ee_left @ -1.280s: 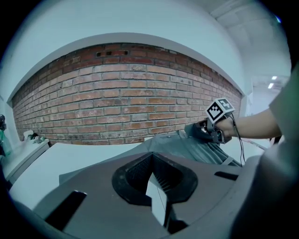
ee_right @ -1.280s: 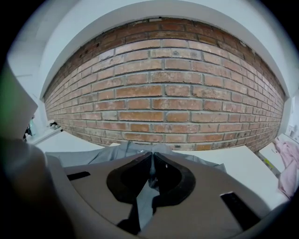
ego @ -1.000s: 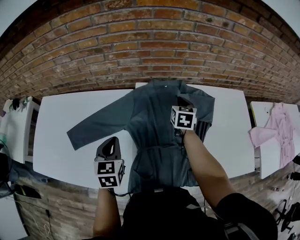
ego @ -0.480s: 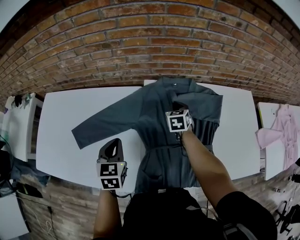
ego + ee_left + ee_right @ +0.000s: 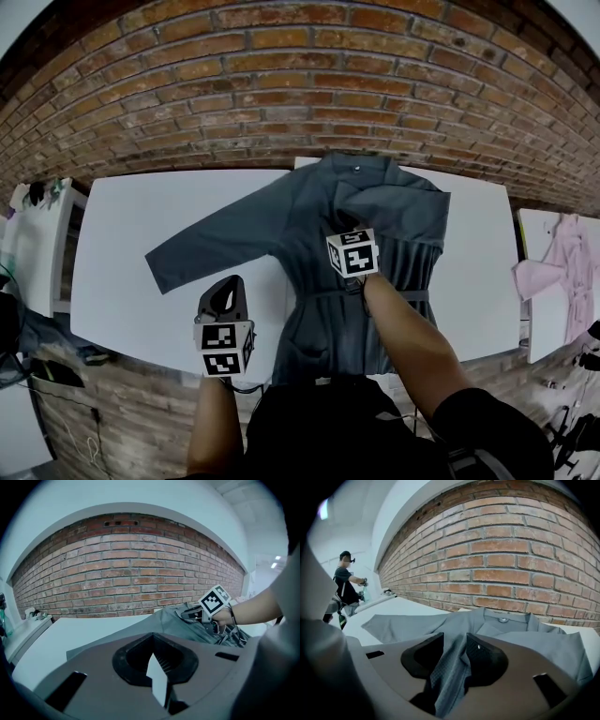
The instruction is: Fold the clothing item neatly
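Note:
A grey long-sleeved garment [image 5: 319, 211] lies spread on the white table [image 5: 141, 234], collar [image 5: 502, 618] towards the brick wall. Its left sleeve [image 5: 211, 246] stretches out flat, and the other sleeve is folded in over the chest. My right gripper [image 5: 349, 228] hovers low over the garment's middle. Its jaws have just been opening and now stand apart, with a loose fold of grey cloth [image 5: 447, 667] between them. My left gripper [image 5: 225, 286] is shut with nothing in it, above bare table beside the garment's lower left.
A brick wall [image 5: 300, 94] runs behind the table. To the right, a pink garment [image 5: 558, 267] lies on another white table. A white unit [image 5: 33, 244] stands at the left, and a person [image 5: 344, 590] is far off to that side.
My right gripper has drawn back from the garment's chest towards its waist. The left gripper has stayed nearly in place.

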A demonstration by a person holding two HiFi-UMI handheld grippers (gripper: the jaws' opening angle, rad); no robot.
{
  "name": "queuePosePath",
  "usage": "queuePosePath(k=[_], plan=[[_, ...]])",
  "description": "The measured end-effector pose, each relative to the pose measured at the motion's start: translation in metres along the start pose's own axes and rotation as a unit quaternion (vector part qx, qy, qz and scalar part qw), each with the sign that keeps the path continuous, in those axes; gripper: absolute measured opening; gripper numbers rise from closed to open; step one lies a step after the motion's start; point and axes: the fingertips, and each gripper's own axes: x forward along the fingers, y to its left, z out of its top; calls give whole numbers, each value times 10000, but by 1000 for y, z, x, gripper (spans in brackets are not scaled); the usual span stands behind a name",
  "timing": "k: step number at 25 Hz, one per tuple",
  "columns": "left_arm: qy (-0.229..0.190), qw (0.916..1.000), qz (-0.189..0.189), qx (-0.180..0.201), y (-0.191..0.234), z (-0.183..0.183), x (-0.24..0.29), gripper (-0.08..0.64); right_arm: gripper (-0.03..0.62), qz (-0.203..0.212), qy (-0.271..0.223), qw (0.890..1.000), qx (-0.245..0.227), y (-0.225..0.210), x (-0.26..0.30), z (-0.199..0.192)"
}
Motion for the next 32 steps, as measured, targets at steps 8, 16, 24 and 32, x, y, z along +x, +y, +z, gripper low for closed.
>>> queuePosePath(k=[8, 16, 24, 32], plan=[[95, 9956, 895, -281, 65, -17, -3, -9, 2, -174, -945, 9954, -42, 14, -60, 30], [261, 9821, 1715, -728, 148, -42, -19, -9, 2, -357, -1323, 9902, 284, 8, -89, 56], [679, 9703, 2192, -765, 233, -82, -14, -9, 2, -653, -1192, 9901, 340, 12, -97, 42], [1460, 9631, 2066, -920, 276, -132, 20, 80, 2, -1088, -908, 9883, 565, 4, -105, 15]])
